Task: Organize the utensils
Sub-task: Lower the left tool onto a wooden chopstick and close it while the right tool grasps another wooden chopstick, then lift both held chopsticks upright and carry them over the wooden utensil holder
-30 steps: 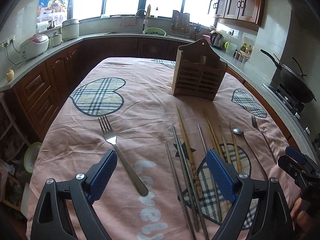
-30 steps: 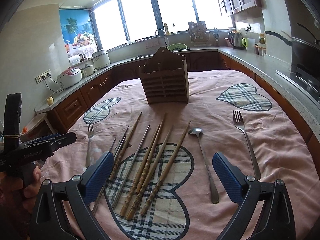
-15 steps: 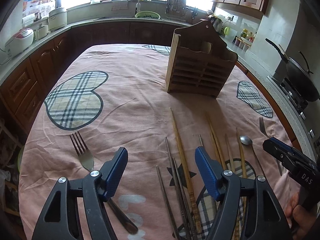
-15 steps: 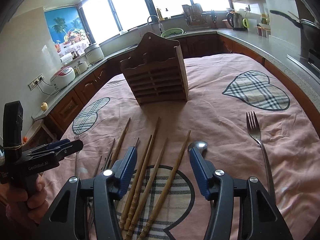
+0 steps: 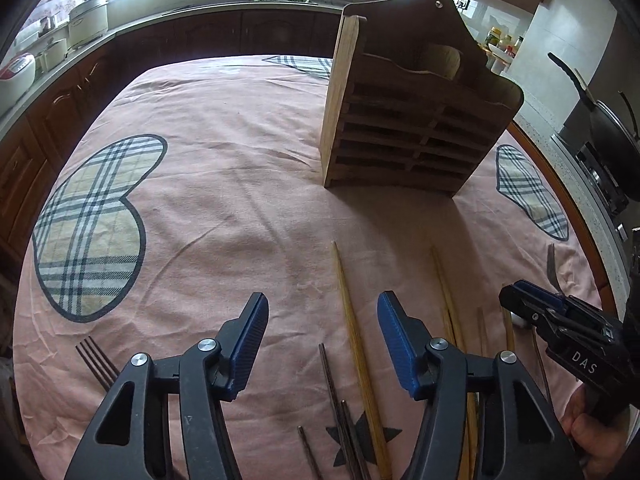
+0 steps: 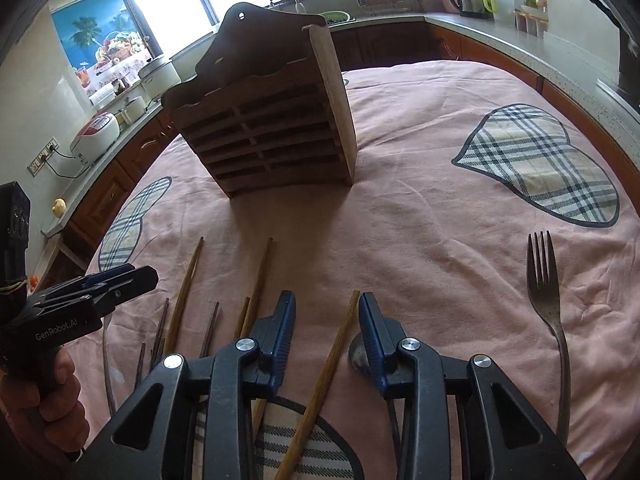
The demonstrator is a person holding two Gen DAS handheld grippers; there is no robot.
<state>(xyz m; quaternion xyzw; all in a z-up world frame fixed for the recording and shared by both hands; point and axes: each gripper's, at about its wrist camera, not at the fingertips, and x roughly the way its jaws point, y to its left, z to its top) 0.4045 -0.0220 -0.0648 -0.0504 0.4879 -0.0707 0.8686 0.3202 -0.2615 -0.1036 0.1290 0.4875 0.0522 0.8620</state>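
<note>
Right gripper (image 6: pixel 327 320) closing astride wooden chopstick (image 6: pixel 320 384), left gripper (image 5: pixel 322 332) closing around bamboo chopstick (image 5: pixel 354 344); pads unclamped, should be centred first.

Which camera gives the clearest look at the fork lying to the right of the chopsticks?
The right wrist view: the fork lies unobstructed on the pink cloth, tines to handle. The left wrist view catches only its tines at the right edge, behind the right gripper.
</note>
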